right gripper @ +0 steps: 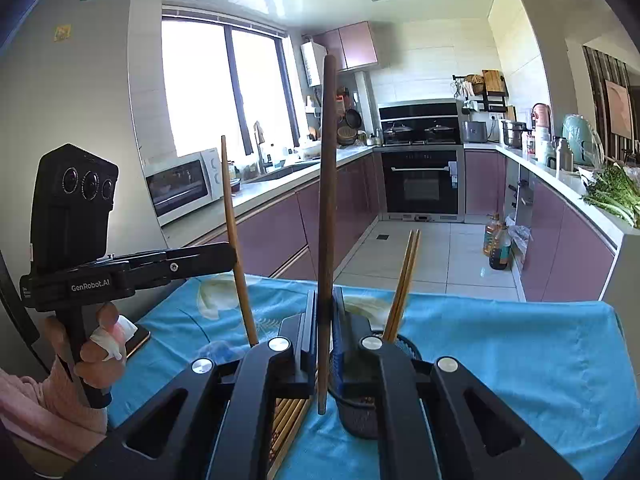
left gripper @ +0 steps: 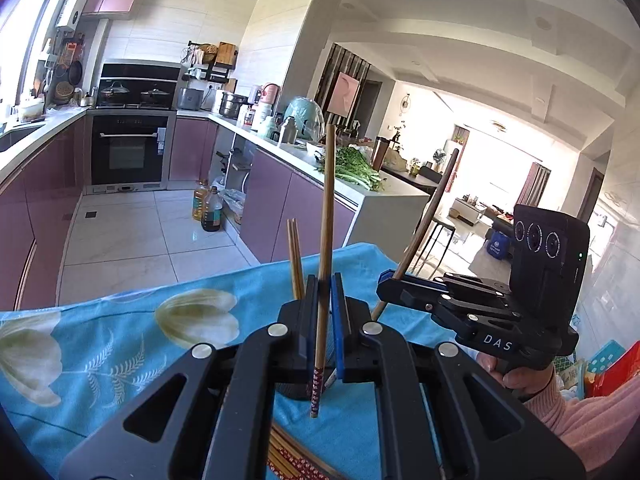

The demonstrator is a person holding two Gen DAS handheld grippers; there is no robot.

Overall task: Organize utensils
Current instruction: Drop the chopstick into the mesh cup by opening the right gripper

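Your left gripper (left gripper: 325, 304) is clamped on a light chopstick (left gripper: 327, 216); your right gripper (right gripper: 324, 320) is clamped on a dark chopstick (right gripper: 326, 200), both above the table's far edge. Stiff, light, slippery; grip mid-shaft.

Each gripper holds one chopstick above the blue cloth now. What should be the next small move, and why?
Probably carry both toward the dark mesh holder and lower them in. The left gripper is shut on a light chopstick, the right gripper on a darker chopstick, and two chopsticks already stand in that holder.
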